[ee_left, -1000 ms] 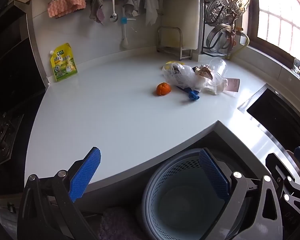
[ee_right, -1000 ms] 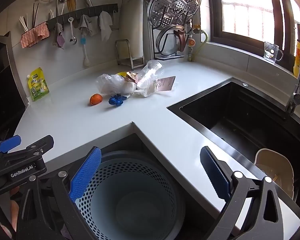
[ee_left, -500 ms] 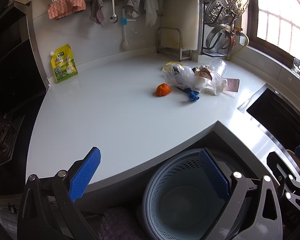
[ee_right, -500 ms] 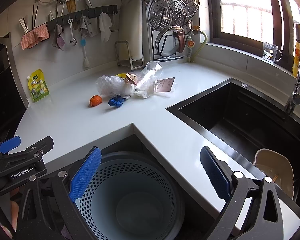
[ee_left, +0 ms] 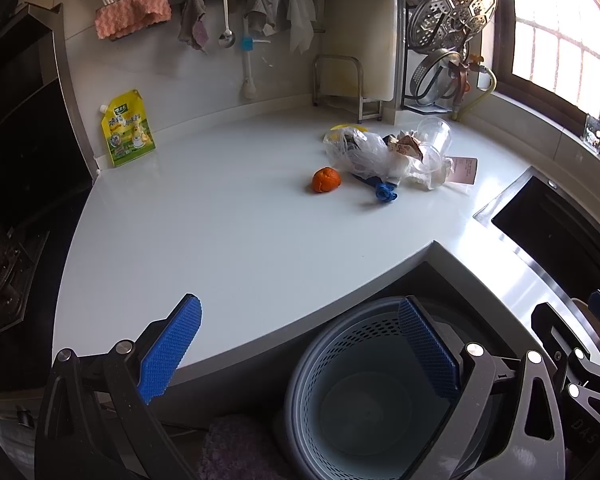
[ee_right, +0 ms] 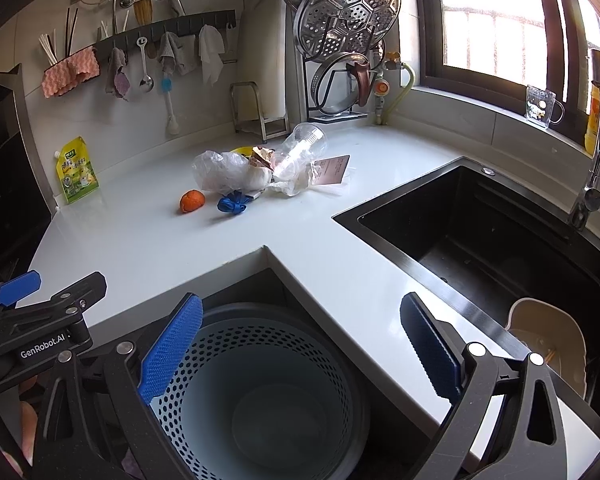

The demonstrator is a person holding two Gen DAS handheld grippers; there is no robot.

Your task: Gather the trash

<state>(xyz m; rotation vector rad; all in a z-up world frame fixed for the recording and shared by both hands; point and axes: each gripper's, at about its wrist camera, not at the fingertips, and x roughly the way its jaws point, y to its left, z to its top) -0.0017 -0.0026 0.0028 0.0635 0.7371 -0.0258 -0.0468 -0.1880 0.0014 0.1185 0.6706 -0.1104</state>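
A trash pile lies far back on the white counter: a crumpled clear plastic bag, a clear plastic cup, an orange peel, a blue scrap and a pink card. A grey perforated bin stands on the floor below the counter corner, empty. My left gripper and right gripper are both open and empty, held over the bin, far from the pile.
A black sink lies to the right with a beige bowl in it and a faucet. A yellow pouch leans on the back wall. A rack with steamer tray stands behind the pile. A stove is at the left.
Nothing has visibly changed; both grippers stay open in about the same place.
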